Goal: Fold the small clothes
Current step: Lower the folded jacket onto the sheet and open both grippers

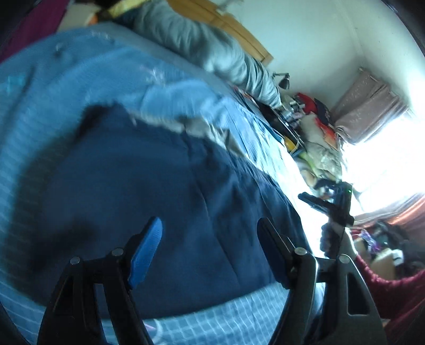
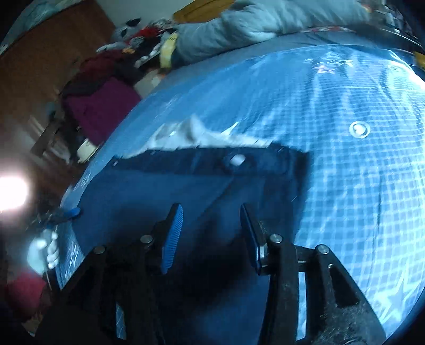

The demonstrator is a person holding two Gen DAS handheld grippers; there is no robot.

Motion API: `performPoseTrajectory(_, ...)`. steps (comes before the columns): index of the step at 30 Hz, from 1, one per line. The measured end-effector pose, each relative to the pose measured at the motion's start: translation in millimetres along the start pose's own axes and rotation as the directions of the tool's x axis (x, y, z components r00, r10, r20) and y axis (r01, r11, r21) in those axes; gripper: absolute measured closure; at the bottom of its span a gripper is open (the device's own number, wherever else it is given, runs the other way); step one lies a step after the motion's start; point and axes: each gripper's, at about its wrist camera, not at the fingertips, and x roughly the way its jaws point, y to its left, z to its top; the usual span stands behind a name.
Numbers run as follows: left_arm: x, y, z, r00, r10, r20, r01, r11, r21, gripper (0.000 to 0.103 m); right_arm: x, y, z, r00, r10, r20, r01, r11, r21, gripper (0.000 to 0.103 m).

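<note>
Motion-blurred pale cloth (image 1: 170,106) beyond the navy garment (image 1: 159,201)

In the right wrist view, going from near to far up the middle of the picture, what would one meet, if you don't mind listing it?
Right gripper, jaws apart → dark blue garment → white cloth along its far edge → blue checked bedsheet → grey quilt.

Place: a lived-in bedroom at home.
Under my gripper: bed (image 2: 358,185) with blue checked sheet.
Ahead: grey pillow (image 2: 239,24).
Beyond: clothes pile (image 1: 318,124), curtained window (image 1: 369,111).
</note>
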Motion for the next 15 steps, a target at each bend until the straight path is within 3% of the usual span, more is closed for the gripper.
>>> performPoseTrajectory(2, 6, 17, -17, 1.000, 0.013, -0.027, -0.015, 0.998, -0.064, 0.029, 8, 22, -34, 0.998, -0.009, -0.062, 0.006, 0.999, -0.052, 0.057)
performPoseTrajectory(4, -3, 37, -29, 1.000, 0.029, -0.008, -0.029, 0.993, -0.118, 0.034, 17, 30, -66, 0.992, -0.046, -0.117, 0.035, 0.995, -0.091, 0.053)
performPoseTrajectory(7, -46, 71, -40, 0.990, 0.130, 0.056, -0.118, 0.977, -0.178, 0.036, 0, 33, -94, 0.992, -0.092, -0.083, 0.079, 0.986, -0.147, 0.048)
performPoseTrajectory(9, -80, 93, -51, 0.982, 0.152, 0.107, -0.120, 0.958, -0.259, 0.036, -9, 31, -102, 0.991, -0.105, -0.088, 0.093, 0.987, -0.128, 0.042)
performPoseTrajectory(11, -111, 106, -62, 0.962, 0.238, 0.135, -0.187, 0.932, -0.309, 0.032, -21, 24, -108, 0.987, -0.135, -0.082, 0.126, 0.987, -0.103, 0.036)
performPoseTrajectory(13, -135, 109, -75, 0.958, 0.232, 0.168, -0.161, 0.921, -0.354, 0.031, -35, 22, -115, 0.983, -0.168, -0.073, 0.162, 0.984, -0.077, 0.034)
performPoseTrajectory(15, -145, 95, -87, 0.964, 0.172, 0.202, -0.090, 0.929, -0.359, 0.029, -45, 23, -120, 0.984, -0.166, -0.060, 0.163, 0.986, -0.041, 0.029)
